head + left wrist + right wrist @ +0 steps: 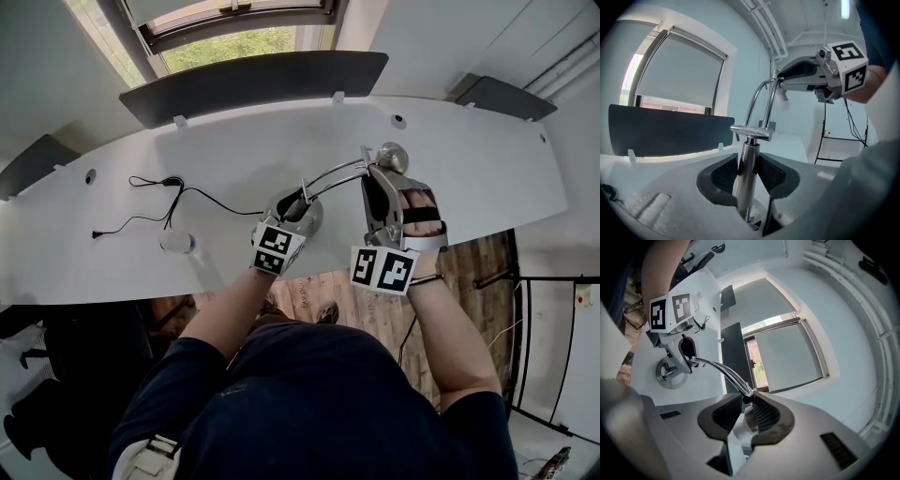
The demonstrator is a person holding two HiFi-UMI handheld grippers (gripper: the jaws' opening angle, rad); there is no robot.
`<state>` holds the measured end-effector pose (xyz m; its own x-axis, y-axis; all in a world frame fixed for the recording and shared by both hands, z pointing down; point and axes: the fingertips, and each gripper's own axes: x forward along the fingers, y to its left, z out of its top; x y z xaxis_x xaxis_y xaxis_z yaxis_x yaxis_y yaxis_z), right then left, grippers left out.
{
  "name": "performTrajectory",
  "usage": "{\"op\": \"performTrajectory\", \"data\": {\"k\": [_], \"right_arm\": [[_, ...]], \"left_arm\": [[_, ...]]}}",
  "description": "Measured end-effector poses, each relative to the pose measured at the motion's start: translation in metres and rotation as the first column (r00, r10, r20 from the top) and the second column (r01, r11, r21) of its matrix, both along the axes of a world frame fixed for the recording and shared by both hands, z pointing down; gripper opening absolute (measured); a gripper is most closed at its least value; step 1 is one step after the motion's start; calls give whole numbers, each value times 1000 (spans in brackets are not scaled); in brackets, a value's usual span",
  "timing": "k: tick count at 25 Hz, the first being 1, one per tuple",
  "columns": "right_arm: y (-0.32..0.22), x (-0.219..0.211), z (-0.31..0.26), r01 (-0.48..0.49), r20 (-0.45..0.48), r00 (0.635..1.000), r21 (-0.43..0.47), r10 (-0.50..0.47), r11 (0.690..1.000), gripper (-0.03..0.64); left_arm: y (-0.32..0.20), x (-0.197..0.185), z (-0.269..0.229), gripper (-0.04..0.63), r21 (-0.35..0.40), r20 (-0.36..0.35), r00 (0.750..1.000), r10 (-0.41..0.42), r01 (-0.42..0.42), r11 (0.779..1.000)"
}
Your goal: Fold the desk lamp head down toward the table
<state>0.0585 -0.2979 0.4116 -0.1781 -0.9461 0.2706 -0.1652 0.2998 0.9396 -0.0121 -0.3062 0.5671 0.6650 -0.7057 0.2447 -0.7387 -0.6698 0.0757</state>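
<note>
Desk lamp (336, 174) mid-frame: left gripper (749, 165) clamps its post (745, 187) steady, right gripper (744, 404) pinches the head (742, 428) to fold it.

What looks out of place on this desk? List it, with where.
Nothing is spilled or broken. The one loose end: a black cable sprawls in loops across the white desk, left of the desk lamp, its plug end lying free.
</note>
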Motion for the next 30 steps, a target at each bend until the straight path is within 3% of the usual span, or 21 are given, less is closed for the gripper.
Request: {"op": "performTrajectory", "data": {"k": [5,12,16,22,28,30], "right_arm": [[-8,28,31,-70,145,985,-129,88,989,84],[-14,52,76,-99,324,929,-242,176,965,78],[-14,56,112,-96,393,888,-351,240,932,74],[-15,52,150,-73,499,806,-451,319,890,72],[-13,41,190,15,585,691,-599,425,801,74],[-12,37,198,30,603,660,-617,448,786,74]], "left_arm": [[1,-2,-2,130,-15,-7,1000,-3,3,1000],[0,-2,-2,130,-11,-20,1000,-9,9,1000],[1,-2,-3,130,-17,-27,1000,-8,7,1000],[-1,-3,-2,130,-24,-49,999,-7,6,1000],[-1,-1,0,130,-37,-71,997,8,-10,999],[-1,-2,0,130,-40,-74,997,12,-15,999]]}}
